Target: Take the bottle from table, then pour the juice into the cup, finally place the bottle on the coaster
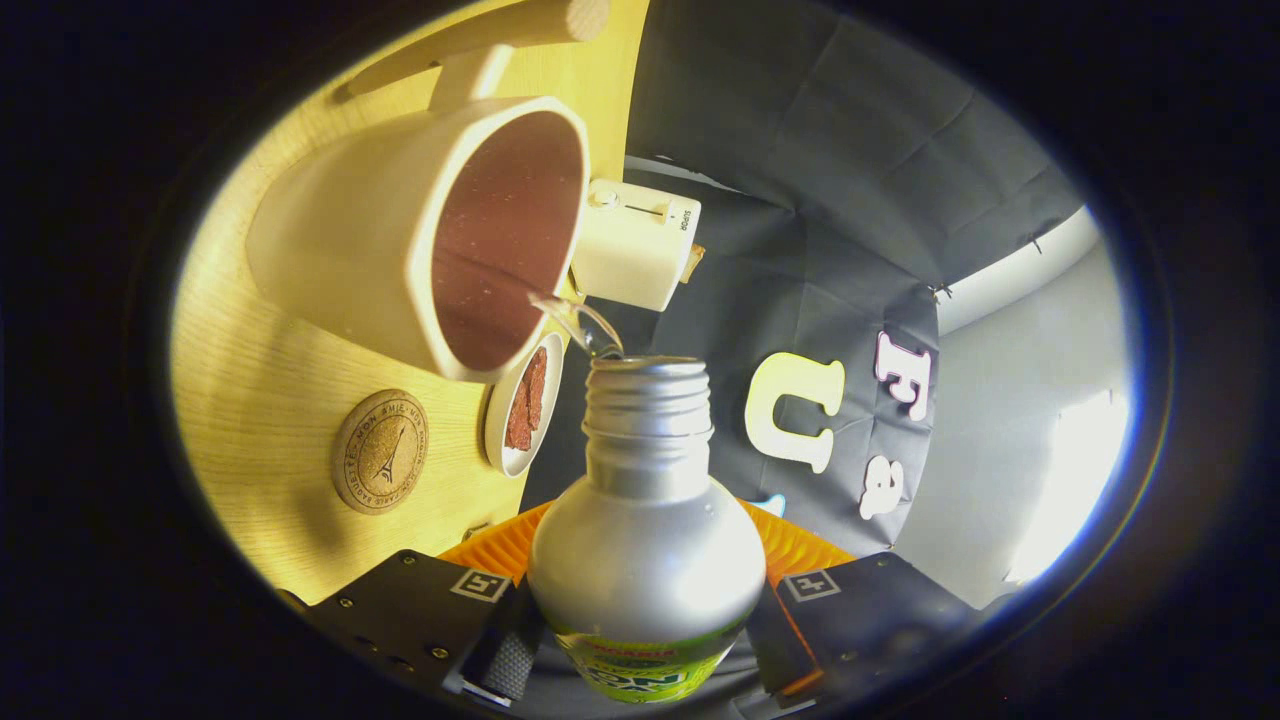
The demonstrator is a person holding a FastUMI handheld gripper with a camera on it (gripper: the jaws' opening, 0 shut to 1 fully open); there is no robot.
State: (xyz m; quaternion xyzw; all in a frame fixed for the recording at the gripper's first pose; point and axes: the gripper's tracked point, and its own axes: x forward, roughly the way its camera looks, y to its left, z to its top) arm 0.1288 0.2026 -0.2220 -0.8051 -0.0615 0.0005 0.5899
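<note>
In the gripper view, the bottle (645, 540) is clamped between the jaws of the gripper (645, 640), its long axis running forward along them and its open neck pointed at the cup (420, 240). A thin stream of juice (575, 320) is seen passing from the mouth into the cup. The coaster (380, 452) lies on the worktop (260, 420) just beside the cup, with a small dish (522, 405) near it.

Cup (400, 240) close ahead — coaster (380, 452) unobstructed
</note>
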